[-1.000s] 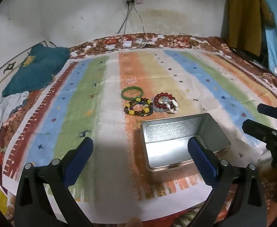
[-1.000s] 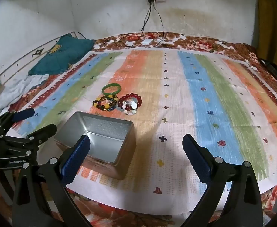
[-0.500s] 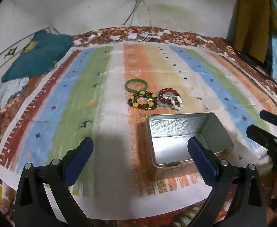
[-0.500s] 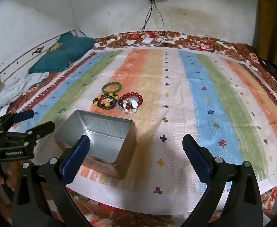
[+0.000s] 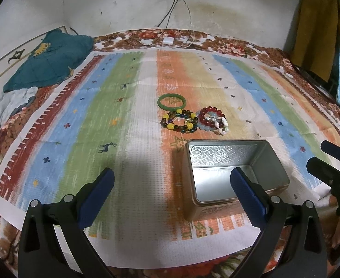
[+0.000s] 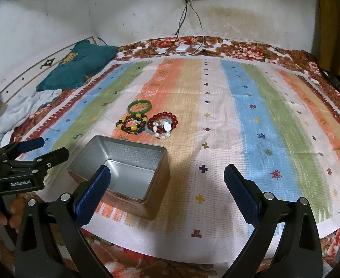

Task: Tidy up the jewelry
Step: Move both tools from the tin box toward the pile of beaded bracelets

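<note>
Covering almost the whole bed, the striped mat (image 5: 114,106) gives a flat ground for the work, and I think it is spread so that small pieces are easy to see. A teal pillow (image 5: 51,64) lies far left by the wall, away from the working place.

On the near part of the mat stands the metal tin (image 5: 235,173), open and with nothing visible inside; probably it is put close to the person so that each piece needs only a short way. The left gripper (image 5: 170,183) hovers above the near edge of the mat, fingers spread wide and holding nothing, its right finger in front of the tin. The right gripper (image 6: 167,180) is also released and empty, near and to the right of the tin.

Just beyond the tin lies the jewelry, in a tight group on the orange stripe: the green bangle (image 5: 171,101) farthest, then the multicolour bead bracelet (image 5: 179,122) on the left, and the red bead bracelet (image 5: 213,120) on the right, lying over some pale beads. In my judgement nothing is sorted yet, and the bangle, being stiff, should be the easiest to grasp
</note>
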The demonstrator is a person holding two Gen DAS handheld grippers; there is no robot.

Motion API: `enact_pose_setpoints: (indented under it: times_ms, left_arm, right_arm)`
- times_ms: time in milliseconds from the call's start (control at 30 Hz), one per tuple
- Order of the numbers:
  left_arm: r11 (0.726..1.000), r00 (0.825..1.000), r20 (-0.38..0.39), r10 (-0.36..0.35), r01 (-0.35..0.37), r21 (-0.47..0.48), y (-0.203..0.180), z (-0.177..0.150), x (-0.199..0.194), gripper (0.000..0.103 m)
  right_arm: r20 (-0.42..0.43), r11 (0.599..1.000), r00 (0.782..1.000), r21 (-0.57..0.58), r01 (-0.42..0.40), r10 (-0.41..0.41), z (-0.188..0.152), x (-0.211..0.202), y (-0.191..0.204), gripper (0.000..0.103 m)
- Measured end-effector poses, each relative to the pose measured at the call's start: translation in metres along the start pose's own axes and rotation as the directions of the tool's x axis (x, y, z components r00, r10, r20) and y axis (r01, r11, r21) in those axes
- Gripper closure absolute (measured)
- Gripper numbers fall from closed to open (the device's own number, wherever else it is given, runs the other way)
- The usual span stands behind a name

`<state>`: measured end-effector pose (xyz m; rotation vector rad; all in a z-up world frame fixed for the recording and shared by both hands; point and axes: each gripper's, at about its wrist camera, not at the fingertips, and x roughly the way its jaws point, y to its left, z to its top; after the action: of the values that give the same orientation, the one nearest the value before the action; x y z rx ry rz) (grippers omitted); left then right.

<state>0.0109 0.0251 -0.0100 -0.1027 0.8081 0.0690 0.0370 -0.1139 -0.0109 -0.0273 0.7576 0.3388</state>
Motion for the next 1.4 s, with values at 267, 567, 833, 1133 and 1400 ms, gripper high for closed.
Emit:
enact_pose_setpoints:
  times_ms: [267, 567, 833, 1133, 1400]
  left_arm:
    - [1.000, 1.000, 0.006, 0.007, -0.007, 0.015, -0.002, -0.001, 0.001, 0.006]
    - [1.000, 1.000, 0.001, 0.007, -0.007, 0.013, -0.003, -0.003, 0.002, 0.006]
    - [1.000, 1.000, 0.012, 0.022, -0.022, 0.002, -0.001, -0.002, 0.001, 0.006]
    - [1.000, 1.000, -0.019, 0.018, -0.018, -0.010, 0.003, 0.005, 0.010, 0.006]
    - [1.000, 0.999, -0.053, -0.001, 0.001, 0.008, 0.002, 0.018, 0.026, 0.006]
  right_arm:
    - [-0.004, 1.000, 1.000, -0.003, 0.001, -0.001, 0.001, 0.001, 0.000, 0.004]
    - [-0.011, 1.000, 1.000, -0.004, 0.011, -0.011, -0.001, 0.004, -0.002, 0.004]
    - [-0.016, 1.000, 1.000, -0.006, 0.005, -0.005, 0.001, 0.006, -0.001, 0.004]
    - [-0.037, 1.000, 0.999, -0.010, -0.004, 0.003, 0.007, 0.013, 0.001, 0.004]
    - [-0.062, 0.999, 0.998, -0.034, -0.006, 0.004, 0.023, 0.028, 0.002, 0.004]
